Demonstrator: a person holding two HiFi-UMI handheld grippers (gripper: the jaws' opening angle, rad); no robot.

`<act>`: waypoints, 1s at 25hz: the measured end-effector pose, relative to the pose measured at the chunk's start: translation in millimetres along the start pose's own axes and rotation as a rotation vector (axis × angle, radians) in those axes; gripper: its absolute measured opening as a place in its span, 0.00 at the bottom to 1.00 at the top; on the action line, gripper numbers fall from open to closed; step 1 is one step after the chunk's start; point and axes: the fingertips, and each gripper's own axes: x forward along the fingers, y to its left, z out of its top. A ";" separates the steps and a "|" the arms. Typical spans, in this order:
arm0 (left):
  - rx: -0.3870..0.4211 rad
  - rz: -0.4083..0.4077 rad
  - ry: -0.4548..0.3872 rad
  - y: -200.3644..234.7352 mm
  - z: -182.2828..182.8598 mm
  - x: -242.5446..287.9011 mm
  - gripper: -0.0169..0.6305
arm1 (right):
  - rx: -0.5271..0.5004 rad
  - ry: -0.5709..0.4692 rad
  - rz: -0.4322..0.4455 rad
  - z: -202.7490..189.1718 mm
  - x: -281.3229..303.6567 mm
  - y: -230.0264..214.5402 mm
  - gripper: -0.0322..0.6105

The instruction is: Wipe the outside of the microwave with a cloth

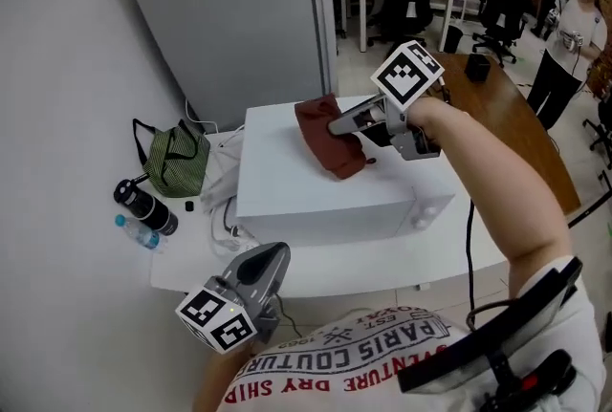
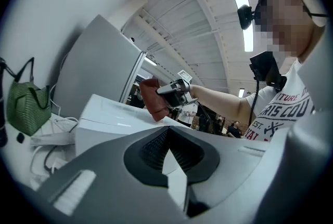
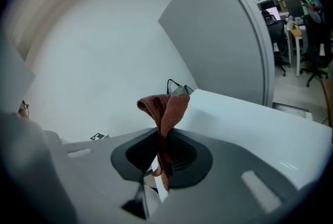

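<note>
The white microwave (image 1: 316,185) stands on a white table (image 1: 316,271). A red-brown cloth (image 1: 327,144) lies bunched on the microwave's top, towards the back. My right gripper (image 1: 337,126) reaches over the top from the right and is shut on the cloth. In the right gripper view the cloth (image 3: 167,108) sticks up from between the jaws of the right gripper (image 3: 160,141), above the microwave top (image 3: 250,124). My left gripper (image 1: 275,255) hangs low at the table's front edge, shut and holding nothing. The left gripper view looks past the left gripper (image 2: 167,133) up at the microwave (image 2: 106,119) and cloth (image 2: 151,95).
A green bag (image 1: 177,157), a black bottle (image 1: 143,206) and a small water bottle (image 1: 139,231) sit left of the microwave, with white cables (image 1: 225,209). A grey panel (image 1: 239,9) leans behind. A wooden table (image 1: 516,123), office chairs and a person (image 1: 569,37) are at right.
</note>
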 end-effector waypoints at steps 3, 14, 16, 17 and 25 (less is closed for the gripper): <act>-0.027 0.081 -0.014 24.0 -4.2 -37.7 0.03 | 0.008 0.035 0.034 19.3 52.7 0.7 0.11; -0.102 0.275 -0.086 75.4 -17.1 -118.4 0.03 | 0.034 0.145 -0.102 70.1 153.9 -53.9 0.11; -0.113 0.287 -0.088 79.6 -18.4 -123.1 0.03 | 0.019 0.196 -0.166 65.5 159.1 -69.7 0.11; -0.116 0.289 -0.089 81.5 -18.7 -124.1 0.03 | 0.019 0.213 -0.190 63.1 160.2 -77.2 0.11; -0.114 0.241 -0.071 84.1 -19.3 -100.6 0.03 | 0.070 0.253 -0.264 40.3 120.1 -117.3 0.11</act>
